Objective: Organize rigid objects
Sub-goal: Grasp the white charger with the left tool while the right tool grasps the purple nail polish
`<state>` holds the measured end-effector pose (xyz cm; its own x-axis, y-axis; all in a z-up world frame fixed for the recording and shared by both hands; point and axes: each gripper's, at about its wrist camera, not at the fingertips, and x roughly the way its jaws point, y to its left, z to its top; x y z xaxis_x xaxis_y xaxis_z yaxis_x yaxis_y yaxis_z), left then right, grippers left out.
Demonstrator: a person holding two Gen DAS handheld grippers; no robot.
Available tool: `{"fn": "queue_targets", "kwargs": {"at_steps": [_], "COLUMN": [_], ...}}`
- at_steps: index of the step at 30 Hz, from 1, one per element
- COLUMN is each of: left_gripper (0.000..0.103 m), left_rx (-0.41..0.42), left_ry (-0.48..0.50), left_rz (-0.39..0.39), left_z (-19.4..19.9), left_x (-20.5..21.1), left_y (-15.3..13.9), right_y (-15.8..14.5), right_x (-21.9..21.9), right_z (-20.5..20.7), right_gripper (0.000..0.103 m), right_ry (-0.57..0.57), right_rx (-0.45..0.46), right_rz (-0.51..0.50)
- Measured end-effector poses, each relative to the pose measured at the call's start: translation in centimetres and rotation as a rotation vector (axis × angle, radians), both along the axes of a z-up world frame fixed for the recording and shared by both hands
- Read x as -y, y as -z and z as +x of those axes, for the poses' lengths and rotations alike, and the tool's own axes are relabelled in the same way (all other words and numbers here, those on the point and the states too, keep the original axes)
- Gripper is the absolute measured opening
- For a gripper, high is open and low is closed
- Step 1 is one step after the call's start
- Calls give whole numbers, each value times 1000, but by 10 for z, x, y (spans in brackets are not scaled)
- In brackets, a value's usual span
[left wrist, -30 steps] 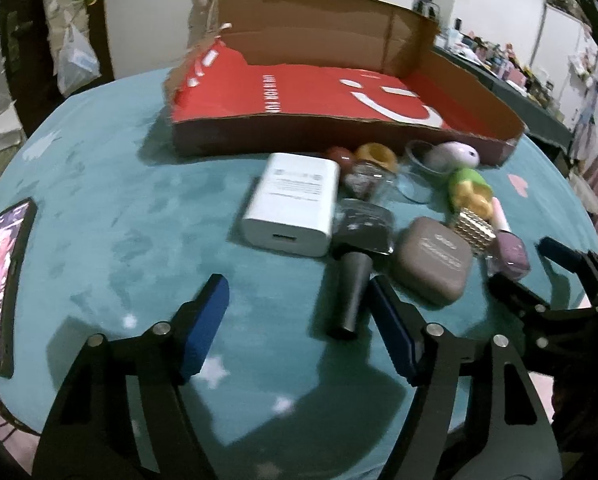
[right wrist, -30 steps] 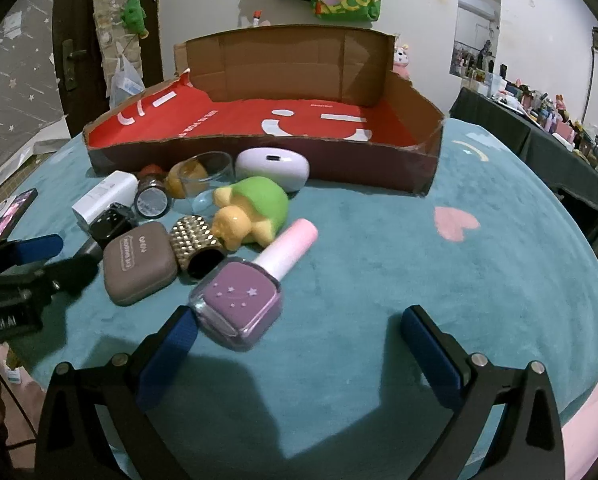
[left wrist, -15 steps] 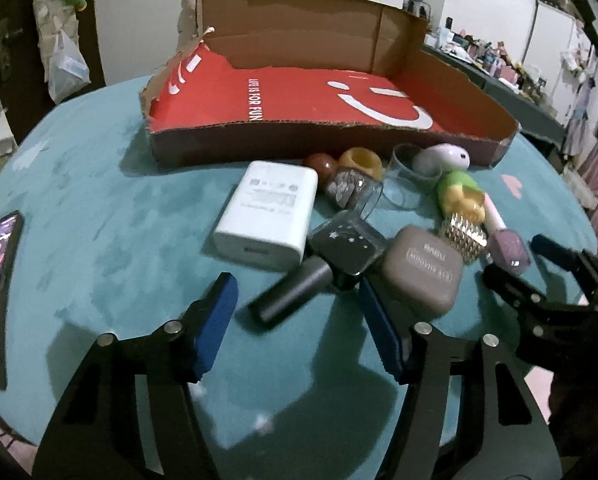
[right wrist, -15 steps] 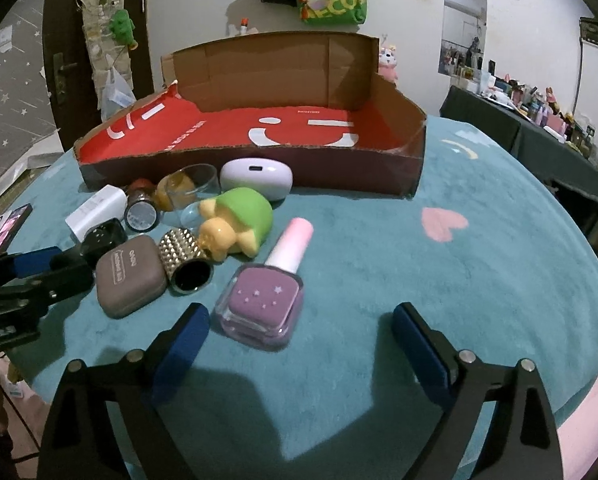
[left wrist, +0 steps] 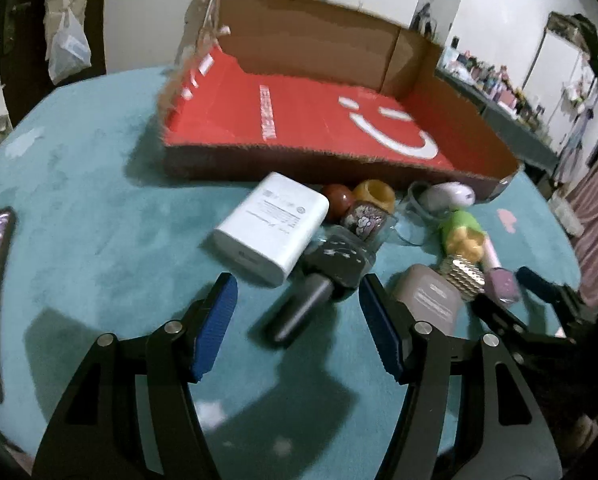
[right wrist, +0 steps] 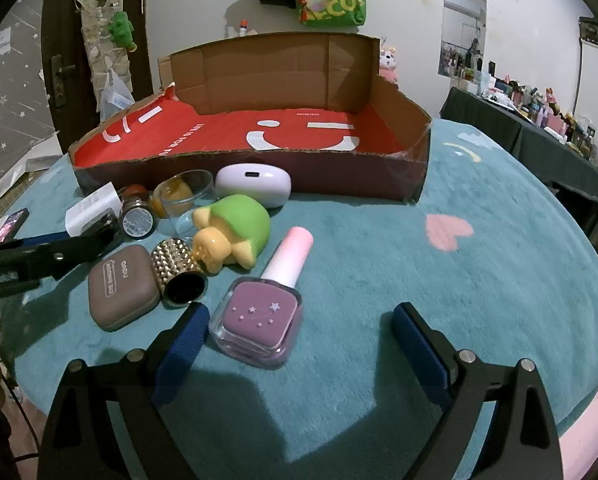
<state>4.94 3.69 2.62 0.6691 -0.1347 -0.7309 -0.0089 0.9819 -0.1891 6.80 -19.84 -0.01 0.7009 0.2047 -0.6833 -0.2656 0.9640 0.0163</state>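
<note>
The left claw (left wrist: 299,312) stands apart, empty, with the dark nail polish bottle (left wrist: 319,288) lying between its tips on the teal surface (left wrist: 99,208). The right claw (right wrist: 299,328) gapes too, its left pad beside the purple nail polish bottle (right wrist: 263,312). Beyond lie the white charger (left wrist: 271,228), turtle toy (right wrist: 235,232) and red-lined cardboard box (right wrist: 259,168).

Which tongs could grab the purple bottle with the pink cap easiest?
Probably the right tongs. They are open, and the purple bottle lies just ahead between their tips. The left tongs are open too, but face the dark bottle instead.
</note>
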Motion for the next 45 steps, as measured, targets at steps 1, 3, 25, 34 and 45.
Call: {"fn": "queue_targets", "kwargs": {"at_steps": [1,3,25,34,45], "left_gripper": [62,62,63,61,52], "left_rx": [20,67,10,-37,-12], "left_ry": [-6,-49,19,54,74], "left_rz": [13,61,87,183,185], "left_z": [-5,-9,36,49,44], "left_x": [-3,-9,-19,-7,-1], "left_y": [-6,-16,4,14,10], "right_y": [0,0,1,1,0], "right_x": [1,0,-5,-11,-16], "right_z": [0,0,2,4,-6], "right_gripper": [94,94,90,80,43], "right_ry": [-1,1,-10,-4,-50], "right_rx": [0,1,16,33,66], "right_rz": [4,6,-24,-24,-24]}}
